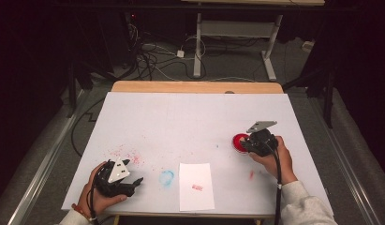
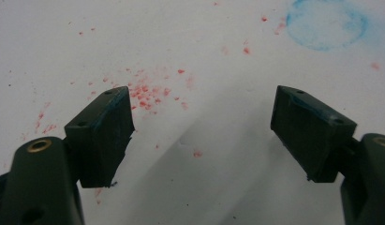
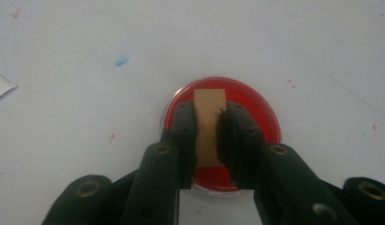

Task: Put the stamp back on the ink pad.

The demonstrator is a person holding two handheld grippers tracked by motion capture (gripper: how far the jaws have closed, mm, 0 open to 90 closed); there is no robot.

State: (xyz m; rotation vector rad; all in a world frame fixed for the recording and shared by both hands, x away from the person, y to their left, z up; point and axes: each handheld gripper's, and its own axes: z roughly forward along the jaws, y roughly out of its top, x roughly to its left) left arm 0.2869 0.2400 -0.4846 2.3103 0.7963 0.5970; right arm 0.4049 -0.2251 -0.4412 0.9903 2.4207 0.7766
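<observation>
A round red ink pad [image 3: 246, 101] [image 1: 238, 140] lies on the white table cover at the right. My right gripper [image 3: 210, 112] [image 1: 258, 140] is shut on a small tan wooden stamp block [image 3: 209, 110], which stands on the ink pad's red surface. At the near left, my left gripper [image 2: 202, 117] [image 1: 120, 178] stands open just above the table cover with nothing between its fingers. A white sheet of paper [image 1: 196, 185] with a small red stamp mark [image 1: 197, 187] lies near the front edge, between the two grippers.
Red ink specks [image 2: 148, 91] [image 1: 127, 153] and a blue ink ring [image 2: 327, 23] [image 1: 166, 177] stain the white cover [image 1: 190, 122]. A wooden table edge [image 1: 195, 86] shows at the back. Beyond it are cables and a white table frame [image 1: 234, 30] on the floor.
</observation>
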